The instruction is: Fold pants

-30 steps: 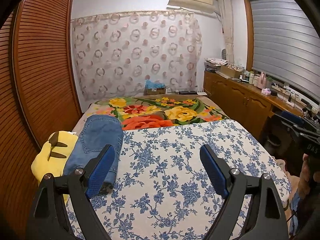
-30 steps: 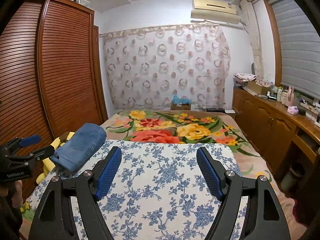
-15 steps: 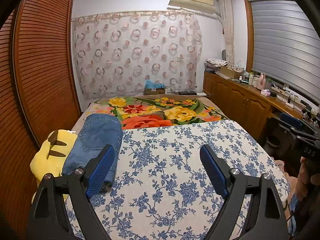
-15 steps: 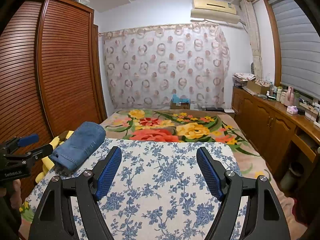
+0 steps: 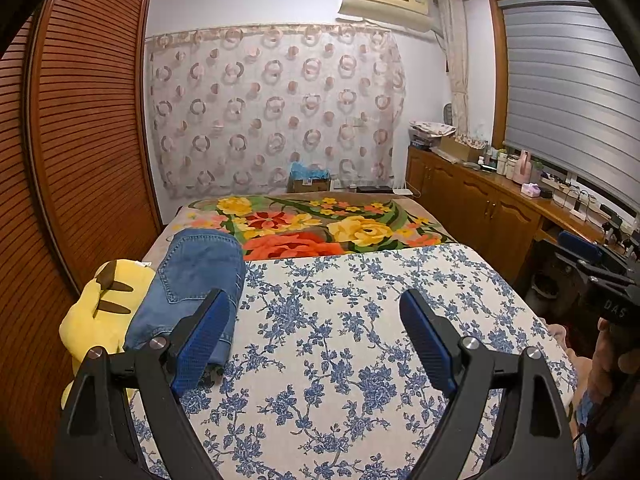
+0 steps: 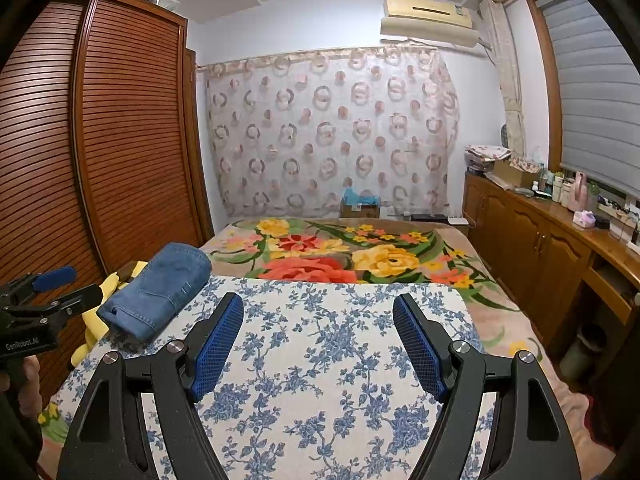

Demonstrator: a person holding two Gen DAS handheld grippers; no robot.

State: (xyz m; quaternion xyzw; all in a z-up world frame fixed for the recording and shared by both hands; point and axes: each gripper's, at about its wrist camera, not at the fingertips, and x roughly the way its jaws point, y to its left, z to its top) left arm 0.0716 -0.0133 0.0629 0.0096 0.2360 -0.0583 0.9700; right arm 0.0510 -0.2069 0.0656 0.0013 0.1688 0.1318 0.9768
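Two hand-held grippers, both with jaws wide and nothing between the blue pads.

Item: folded denim pants [image 5: 192,280], a compact bundle at the left edge of the blue-floral bedspread [image 5: 340,340], resting partly against a yellow plush toy [image 5: 100,308].

Bearing: about 11 o'clock from the left gripper [image 5: 312,336], just past its left finger; about 10 o'clock from the right gripper [image 6: 318,340], well apart.

Long axis: runs near to far, roughly along the bed's left edge.

Nearer hand: left.

Status, as judged: pants look already folded and set aside; neither gripper touches them.

Beyond: a bright flower blanket [image 5: 320,224].
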